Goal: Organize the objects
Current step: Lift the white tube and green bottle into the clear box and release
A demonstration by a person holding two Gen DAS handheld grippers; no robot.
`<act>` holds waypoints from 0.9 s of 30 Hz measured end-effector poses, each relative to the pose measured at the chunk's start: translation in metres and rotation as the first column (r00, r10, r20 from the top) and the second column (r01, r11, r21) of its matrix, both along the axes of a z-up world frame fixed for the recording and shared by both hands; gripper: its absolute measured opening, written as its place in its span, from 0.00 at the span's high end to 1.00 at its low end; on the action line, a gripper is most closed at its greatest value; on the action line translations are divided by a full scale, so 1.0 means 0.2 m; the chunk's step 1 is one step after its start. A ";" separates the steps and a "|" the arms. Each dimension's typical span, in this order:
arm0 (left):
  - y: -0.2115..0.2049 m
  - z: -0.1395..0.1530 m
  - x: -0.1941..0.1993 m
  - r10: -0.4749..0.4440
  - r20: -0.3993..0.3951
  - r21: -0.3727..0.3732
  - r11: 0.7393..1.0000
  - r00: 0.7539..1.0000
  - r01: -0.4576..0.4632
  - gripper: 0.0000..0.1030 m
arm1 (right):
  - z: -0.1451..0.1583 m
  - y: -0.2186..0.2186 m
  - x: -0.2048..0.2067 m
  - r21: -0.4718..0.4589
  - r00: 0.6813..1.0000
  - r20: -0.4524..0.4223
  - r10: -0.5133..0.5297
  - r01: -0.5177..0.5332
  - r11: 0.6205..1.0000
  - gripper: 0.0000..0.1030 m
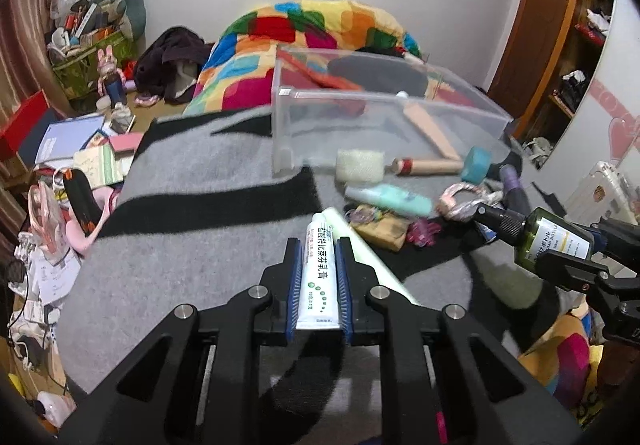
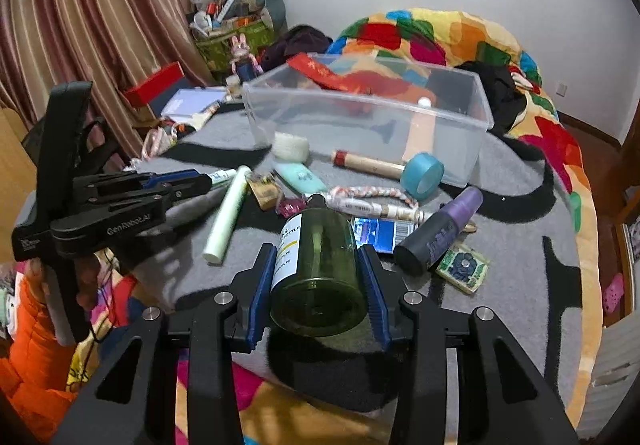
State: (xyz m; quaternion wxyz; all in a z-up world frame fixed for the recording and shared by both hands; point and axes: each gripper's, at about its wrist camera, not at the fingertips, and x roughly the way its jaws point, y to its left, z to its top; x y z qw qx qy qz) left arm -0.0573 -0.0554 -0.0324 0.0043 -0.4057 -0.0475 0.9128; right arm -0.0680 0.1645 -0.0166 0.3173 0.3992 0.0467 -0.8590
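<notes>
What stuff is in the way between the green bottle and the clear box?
In the right wrist view, between the green bottle in the right gripper and the clear box lie a braided rope and a blue-headed mallet.

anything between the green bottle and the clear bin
Yes. The green bottle, held in the right gripper, has a braided rope, a mallet and a mint tube lying before the clear bin; lifting over clears them.

Clear bin (image 1: 384, 117): far contents blurred, unidentifiable. Green bottle (image 2: 318, 273): label partly hidden by pad. Blue card (image 2: 380, 233): partly covered.
</notes>
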 end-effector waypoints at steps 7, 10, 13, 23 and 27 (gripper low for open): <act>0.01 0.13 0.02 -0.002 -0.074 0.009 1.000 0.997 0.003 0.84 | 0.15 0.03 0.01 -0.062 0.998 -0.063 -0.015 0.011 0.998 0.63; 0.01 0.19 0.01 0.000 -0.101 0.014 1.000 0.995 0.002 0.84 | 0.20 0.03 -0.02 -0.061 0.994 -0.103 -0.041 0.035 0.998 0.63; 0.01 0.23 -0.01 -0.004 -0.122 0.021 1.000 0.993 0.006 0.84 | 0.23 0.02 -0.07 -0.060 0.990 -0.118 -0.070 0.064 0.996 0.63; 0.06 0.35 -0.12 -0.027 -0.181 0.021 0.999 0.983 0.031 0.84 | 0.29 -0.05 -0.21 -0.040 0.981 -0.166 -0.103 0.098 0.994 0.63; 0.07 0.38 -0.19 -0.035 -0.191 0.019 0.999 0.981 0.039 0.84 | 0.30 -0.08 -0.29 -0.030 0.976 -0.183 -0.115 0.111 0.993 0.63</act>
